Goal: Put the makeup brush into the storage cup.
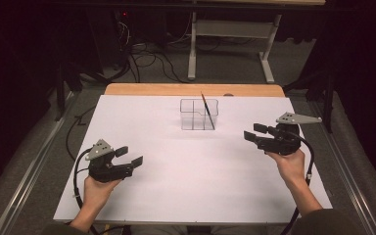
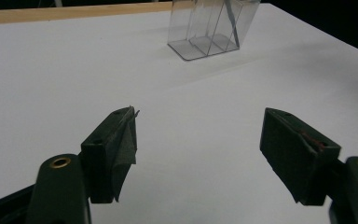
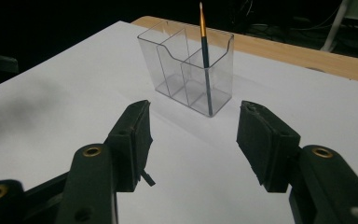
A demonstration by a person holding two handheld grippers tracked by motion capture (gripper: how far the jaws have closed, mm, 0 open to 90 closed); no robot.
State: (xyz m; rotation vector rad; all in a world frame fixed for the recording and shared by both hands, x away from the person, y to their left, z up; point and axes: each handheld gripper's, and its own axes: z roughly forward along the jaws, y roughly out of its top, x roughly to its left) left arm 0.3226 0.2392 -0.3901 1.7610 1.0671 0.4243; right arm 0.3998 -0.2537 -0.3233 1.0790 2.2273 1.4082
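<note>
A clear plastic holder (image 1: 199,114) with several compartments stands upright at the far middle of the white table top (image 1: 176,171). One thin brush (image 1: 207,110) with an orange-and-dark handle leans in its right compartment (image 3: 205,56). My left gripper (image 1: 129,156) rests low at the near left, open, nothing between its jaws (image 2: 198,140). My right gripper (image 1: 254,132) is held at the right, open and empty, pointing toward the holder (image 3: 186,70), a short way off from it. The holder (image 2: 209,28) stands well ahead of the left jaws.
A wooden strip (image 1: 191,89) edges the table's far side. Beyond it stand a white desk frame (image 1: 230,44) and tangled cables (image 1: 147,58) on the floor. Metal rails (image 1: 34,161) run along both sides of the table. Each gripper trails a black cable (image 1: 78,176).
</note>
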